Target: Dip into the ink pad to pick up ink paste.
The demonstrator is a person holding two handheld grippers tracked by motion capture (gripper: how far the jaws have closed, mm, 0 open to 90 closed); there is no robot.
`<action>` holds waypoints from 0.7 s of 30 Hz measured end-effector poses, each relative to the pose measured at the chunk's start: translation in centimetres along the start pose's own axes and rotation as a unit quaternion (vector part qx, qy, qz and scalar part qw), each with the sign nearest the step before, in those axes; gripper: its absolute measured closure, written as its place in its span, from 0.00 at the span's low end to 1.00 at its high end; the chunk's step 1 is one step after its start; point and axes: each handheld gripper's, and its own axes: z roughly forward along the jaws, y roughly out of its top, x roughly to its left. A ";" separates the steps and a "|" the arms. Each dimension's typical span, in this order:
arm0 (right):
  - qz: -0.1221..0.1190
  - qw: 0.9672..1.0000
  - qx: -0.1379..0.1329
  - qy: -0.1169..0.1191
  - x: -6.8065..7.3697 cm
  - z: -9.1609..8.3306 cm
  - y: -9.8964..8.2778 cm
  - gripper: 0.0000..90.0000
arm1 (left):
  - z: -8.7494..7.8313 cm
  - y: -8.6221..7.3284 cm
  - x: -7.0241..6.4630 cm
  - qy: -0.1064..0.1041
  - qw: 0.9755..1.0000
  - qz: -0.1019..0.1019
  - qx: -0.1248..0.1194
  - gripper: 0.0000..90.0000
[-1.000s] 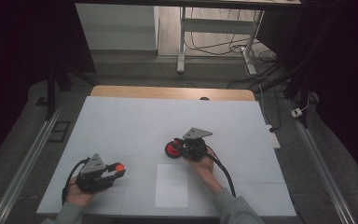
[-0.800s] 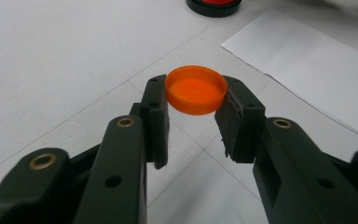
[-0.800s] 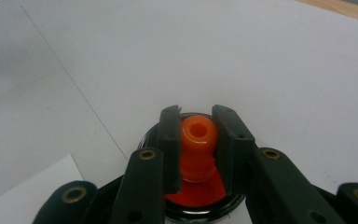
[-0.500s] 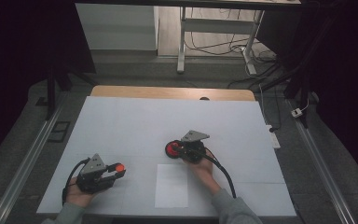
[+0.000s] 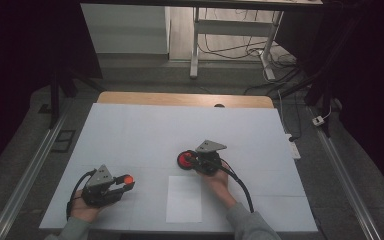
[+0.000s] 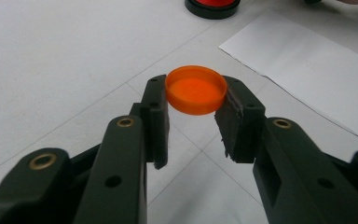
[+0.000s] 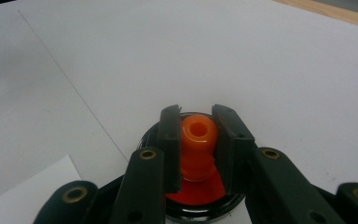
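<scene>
On the white table (image 5: 145, 130), we see the left gripper (image 5: 125, 184) near the front left corner, holding an orange cap (image 5: 128, 178). The right gripper (image 5: 194, 161), mid-table, meets a red-and-black disc (image 5: 185, 160). A paper sheet (image 5: 184, 199) lies at the front edge between them.

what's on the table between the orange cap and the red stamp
Nothing but bare white table, seen in the high view. The cap and stamp stand apart; the paper sheet lies nearer the person, off that line.
</scene>
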 end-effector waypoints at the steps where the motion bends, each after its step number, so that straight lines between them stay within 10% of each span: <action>1: 0.001 1.000 -0.003 0.003 0.0 0.0 0.0 0.81 | 0.0 0.0 0.0 0.000 1.000 0.000 0.000 0.72; 21: 0.033 0.999 -0.023 0.012 -0.7 -0.6 0.1 0.81 | -0.1 -0.1 0.3 0.005 1.000 -0.001 -0.003 0.72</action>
